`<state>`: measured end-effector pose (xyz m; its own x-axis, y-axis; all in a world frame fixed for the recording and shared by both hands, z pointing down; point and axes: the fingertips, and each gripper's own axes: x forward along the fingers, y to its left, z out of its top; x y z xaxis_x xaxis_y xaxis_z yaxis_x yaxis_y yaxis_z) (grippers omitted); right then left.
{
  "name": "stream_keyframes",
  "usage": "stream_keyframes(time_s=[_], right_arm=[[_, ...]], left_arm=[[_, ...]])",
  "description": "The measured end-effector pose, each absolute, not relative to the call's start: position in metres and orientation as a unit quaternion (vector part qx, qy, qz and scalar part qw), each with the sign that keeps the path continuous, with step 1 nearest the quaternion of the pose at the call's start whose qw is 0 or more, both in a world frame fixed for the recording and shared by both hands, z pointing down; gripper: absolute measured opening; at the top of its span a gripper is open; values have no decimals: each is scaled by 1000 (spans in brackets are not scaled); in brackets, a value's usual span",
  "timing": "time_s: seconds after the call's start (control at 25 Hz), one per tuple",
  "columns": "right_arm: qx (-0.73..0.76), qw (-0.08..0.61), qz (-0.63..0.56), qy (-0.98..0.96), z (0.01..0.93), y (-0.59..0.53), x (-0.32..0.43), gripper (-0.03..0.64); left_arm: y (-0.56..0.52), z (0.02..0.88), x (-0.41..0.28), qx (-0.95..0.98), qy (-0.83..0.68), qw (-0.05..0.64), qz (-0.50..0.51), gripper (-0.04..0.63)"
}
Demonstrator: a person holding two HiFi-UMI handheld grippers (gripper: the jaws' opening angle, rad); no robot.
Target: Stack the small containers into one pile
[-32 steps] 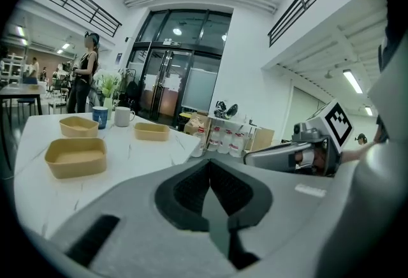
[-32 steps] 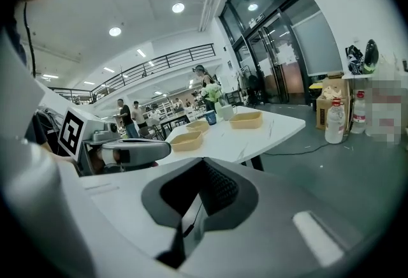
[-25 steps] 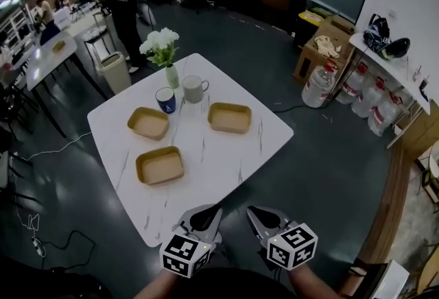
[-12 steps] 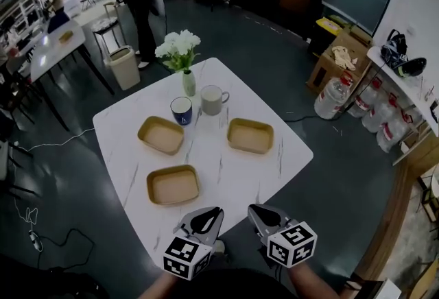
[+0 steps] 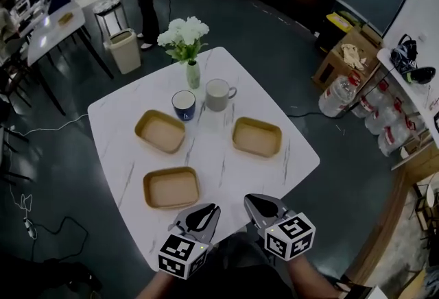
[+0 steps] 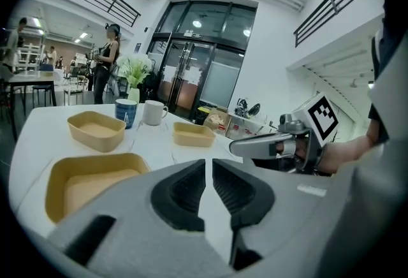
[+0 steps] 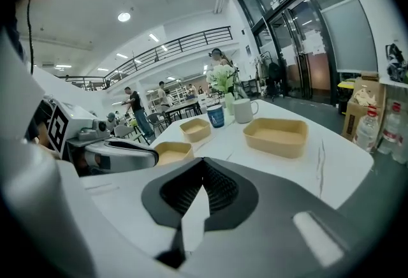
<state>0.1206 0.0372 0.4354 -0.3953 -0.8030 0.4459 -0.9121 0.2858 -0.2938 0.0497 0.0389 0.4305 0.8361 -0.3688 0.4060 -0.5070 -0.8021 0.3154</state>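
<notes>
We held both grippers at the near edge of the table [image 5: 226, 174], short of three unstacked tubs lying well apart: the nearest container [image 5: 171, 187], the far container [image 5: 161, 132] and the right container [image 5: 257, 137]. The left gripper [image 5: 206, 212] had just been opening to a narrow, empty gap, probably for the nearest container; the right gripper [image 5: 257, 203] was closed on nothing
</notes>
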Motion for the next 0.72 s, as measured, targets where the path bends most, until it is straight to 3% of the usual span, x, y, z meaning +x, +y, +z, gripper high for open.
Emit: stream_keyframes(time_s=[0.72], right_arm=[[555, 159, 204, -791, 441, -71, 261, -2]], left_arm=[[-63, 448, 155, 906, -316, 237, 155, 40]])
